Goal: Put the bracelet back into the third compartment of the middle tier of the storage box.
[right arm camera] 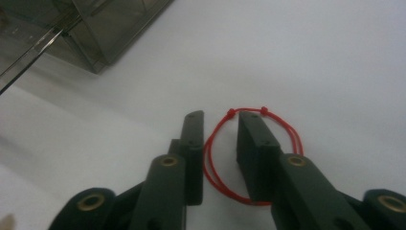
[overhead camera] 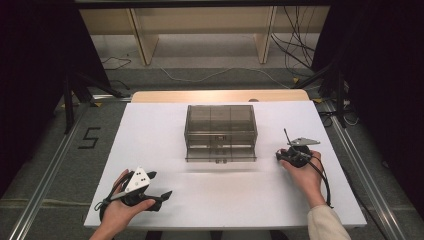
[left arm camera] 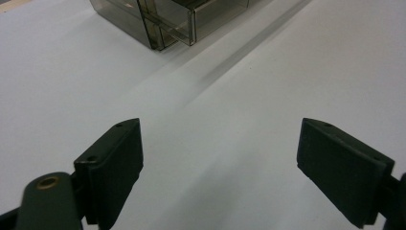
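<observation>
Item: red string loop point(right arm camera: 225, 158), lower centre of my right gripper view, flat on the white table point(overhead camera: 150, 150). My right gripper point(right arm camera: 220, 125) stands narrow, straddling one strand, not yet pinching. My left gripper point(left arm camera: 220, 158) stands wide, empty. Risk: thin cord slips from pads.

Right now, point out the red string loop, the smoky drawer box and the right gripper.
red string loop point(right arm camera: 210, 158): right gripper view, left strand.
smoky drawer box point(overhead camera: 220, 131): high view, front face.
right gripper point(right arm camera: 220, 120): right gripper view, between fingertips.

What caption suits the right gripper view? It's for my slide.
Right gripper lowered over a red string loop on the white table, fingers narrowly apart.
</observation>
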`<state>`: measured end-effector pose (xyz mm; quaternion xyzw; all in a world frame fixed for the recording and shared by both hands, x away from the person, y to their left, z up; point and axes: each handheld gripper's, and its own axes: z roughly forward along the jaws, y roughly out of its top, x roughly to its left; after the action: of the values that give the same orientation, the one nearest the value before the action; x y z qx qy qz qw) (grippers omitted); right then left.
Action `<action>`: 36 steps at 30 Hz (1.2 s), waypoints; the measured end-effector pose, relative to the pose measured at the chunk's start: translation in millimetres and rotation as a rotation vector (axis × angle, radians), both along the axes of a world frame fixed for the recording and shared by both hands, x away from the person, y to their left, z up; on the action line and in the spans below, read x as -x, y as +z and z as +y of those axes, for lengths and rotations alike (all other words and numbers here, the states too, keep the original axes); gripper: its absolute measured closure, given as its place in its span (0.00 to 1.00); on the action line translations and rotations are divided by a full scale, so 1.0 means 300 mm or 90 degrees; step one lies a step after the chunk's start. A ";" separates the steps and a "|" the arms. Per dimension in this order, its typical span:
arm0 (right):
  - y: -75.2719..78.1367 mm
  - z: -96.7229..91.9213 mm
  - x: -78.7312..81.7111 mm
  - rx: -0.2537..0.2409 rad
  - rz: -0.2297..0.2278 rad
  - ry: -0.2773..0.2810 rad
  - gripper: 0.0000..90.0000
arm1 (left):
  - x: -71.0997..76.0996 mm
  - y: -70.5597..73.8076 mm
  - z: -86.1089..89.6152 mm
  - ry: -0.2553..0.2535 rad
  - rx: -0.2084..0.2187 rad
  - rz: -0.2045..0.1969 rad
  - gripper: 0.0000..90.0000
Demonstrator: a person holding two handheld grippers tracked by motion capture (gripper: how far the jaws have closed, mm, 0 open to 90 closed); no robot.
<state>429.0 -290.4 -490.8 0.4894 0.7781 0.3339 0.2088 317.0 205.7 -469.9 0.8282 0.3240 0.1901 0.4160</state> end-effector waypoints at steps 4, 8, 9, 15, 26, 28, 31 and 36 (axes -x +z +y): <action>0.000 -0.002 -0.003 -0.008 0.005 -0.010 0.93 | 0.000 0.000 0.000 0.000 0.001 0.000 0.18; -0.001 -0.001 -0.005 -0.022 0.012 -0.019 1.00 | 0.000 0.000 0.000 -0.002 0.001 0.001 0.18; -0.002 -0.001 -0.007 -0.021 0.010 -0.018 1.00 | 0.000 0.000 -0.001 -0.002 0.001 0.001 0.18; 0.001 0.002 -0.007 -0.028 0.019 -0.032 1.00 | 0.001 0.000 -0.001 -0.002 0.002 0.001 0.18; 0.007 0.001 -0.002 -0.054 0.010 -0.037 1.00 | 0.000 -0.002 -0.004 -0.004 0.001 0.003 0.18; 0.015 0.001 0.000 -0.061 0.001 -0.035 1.00 | 0.000 -0.002 -0.004 -0.004 0.000 0.003 0.18; 0.020 0.003 0.005 -0.063 -0.001 -0.036 1.00 | 0.000 -0.003 -0.005 -0.004 0.000 0.003 0.18; 0.030 0.006 0.011 -0.067 -0.012 -0.033 1.00 | 0.001 -0.002 -0.005 -0.005 0.000 0.003 0.18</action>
<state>425.7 -288.5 -481.9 0.5163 0.7446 0.3735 0.1986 316.6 204.1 -470.5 0.8298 0.3219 0.1865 0.4160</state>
